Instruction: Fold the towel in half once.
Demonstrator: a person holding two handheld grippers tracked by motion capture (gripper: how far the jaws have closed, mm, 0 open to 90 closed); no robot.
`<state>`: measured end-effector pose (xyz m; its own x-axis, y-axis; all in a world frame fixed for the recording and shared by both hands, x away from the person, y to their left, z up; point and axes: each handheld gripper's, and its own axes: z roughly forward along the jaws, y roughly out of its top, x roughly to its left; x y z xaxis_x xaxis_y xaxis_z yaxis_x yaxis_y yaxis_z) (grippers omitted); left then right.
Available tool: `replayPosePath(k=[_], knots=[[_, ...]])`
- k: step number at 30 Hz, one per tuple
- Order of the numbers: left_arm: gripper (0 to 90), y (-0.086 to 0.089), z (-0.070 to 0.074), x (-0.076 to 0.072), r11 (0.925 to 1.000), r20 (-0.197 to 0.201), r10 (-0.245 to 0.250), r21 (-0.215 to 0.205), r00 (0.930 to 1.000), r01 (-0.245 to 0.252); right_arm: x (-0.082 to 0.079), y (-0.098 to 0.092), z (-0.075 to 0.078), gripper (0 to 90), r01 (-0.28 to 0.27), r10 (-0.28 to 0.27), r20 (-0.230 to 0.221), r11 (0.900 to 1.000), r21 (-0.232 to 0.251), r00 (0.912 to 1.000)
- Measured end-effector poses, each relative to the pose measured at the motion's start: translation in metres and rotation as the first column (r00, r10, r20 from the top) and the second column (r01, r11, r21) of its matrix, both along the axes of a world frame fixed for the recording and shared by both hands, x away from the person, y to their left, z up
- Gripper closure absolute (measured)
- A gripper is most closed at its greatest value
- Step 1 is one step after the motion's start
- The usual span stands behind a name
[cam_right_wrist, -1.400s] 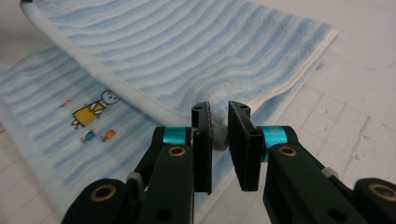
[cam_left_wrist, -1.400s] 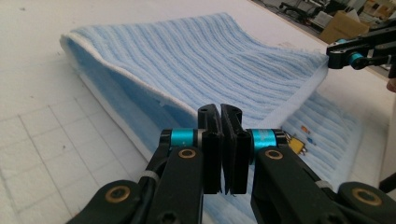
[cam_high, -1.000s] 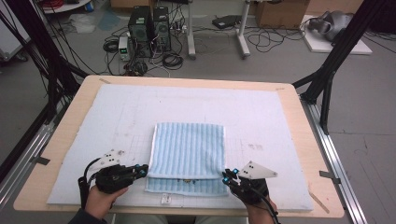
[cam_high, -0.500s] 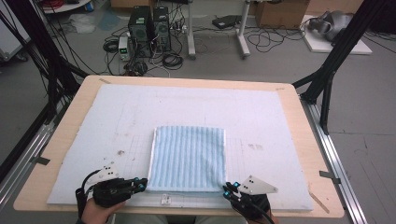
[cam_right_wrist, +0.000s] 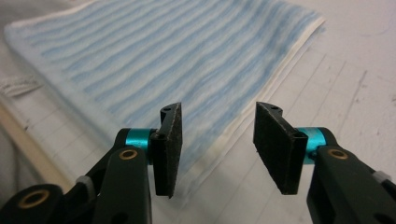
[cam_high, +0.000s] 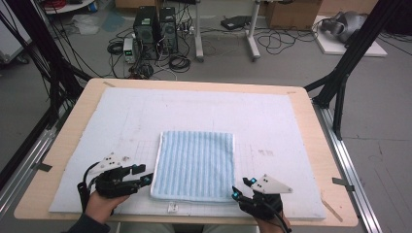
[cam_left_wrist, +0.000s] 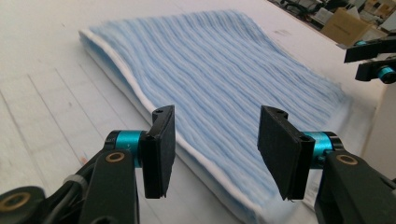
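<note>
Hands low at table's near edge; left claw (cam_high: 145, 174) and right claw (cam_high: 243, 188) just spread, flanking towel (cam_high: 194, 165), nothing pinched.

left claw (cam_high: 145, 174) just opened, right claw (cam_high: 241, 188) too

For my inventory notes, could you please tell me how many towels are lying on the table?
1. A single blue striped towel lies folded flat on the white mat, near the table's front edge, between the two grippers. Nothing suggests another beneath it.

A lab: computer towers (cam_high: 155, 26) and tangled cables (cam_high: 286, 41) (on bare grey floor) behind the table (cam_high: 320, 160)
</note>
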<state>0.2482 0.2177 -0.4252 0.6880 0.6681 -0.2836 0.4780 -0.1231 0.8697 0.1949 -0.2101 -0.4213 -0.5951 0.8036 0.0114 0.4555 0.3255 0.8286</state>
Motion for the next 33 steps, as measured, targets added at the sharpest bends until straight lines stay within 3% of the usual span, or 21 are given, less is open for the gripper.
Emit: replayPosePath(k=[5,11,18,22,28,30,33], knots=[[45.1,-0.002,0.008,0.024,0.9998,0.055,0.014,0.014,0.9984,-0.015,0.022,-0.003,0.006,41.5,0.033,-0.034,0.015,0.999,0.028,0.9993],[46.9,-0.003,0.017,0.061,0.9980,0.098,0.055,0.026,0.9937,-0.058,0.062,-0.009,0.012,42.1,0.071,-0.071,-0.005,0.997,0.041,0.9975],[51.1,-0.010,0.017,0.091,0.9970,0.093,0.071,0.024,0.9932,-0.074,0.100,-0.005,0.014,48.2,0.064,-0.064,-0.032,0.998,0.020,0.9974],[55.4,-0.017,0.015,0.110,0.9944,0.067,0.089,0.051,0.9938,-0.093,0.119,0.002,0.014,59.4,0.033,-0.033,-0.031,0.999,-0.005,0.9990],[56.1,-0.031,0.003,0.137,0.9901,0.018,0.115,0.079,0.9933,-0.116,0.150,0.011,0.016,60.9,0.052,-0.053,-0.032,0.998,-0.035,0.9981],[55.9,-0.034,-0.002,0.142,0.9878,0.008,0.133,0.081,0.9911,-0.133,0.160,0.015,0.016,61.0,0.057,-0.059,-0.039,0.997,-0.043,0.9975],[55.9,-0.038,-0.012,0.149,0.9791,-0.003,0.166,0.120,0.9862,-0.164,0.173,0.019,0.014,61.0,0.057,-0.059,-0.049,0.997,-0.056,0.9971]])
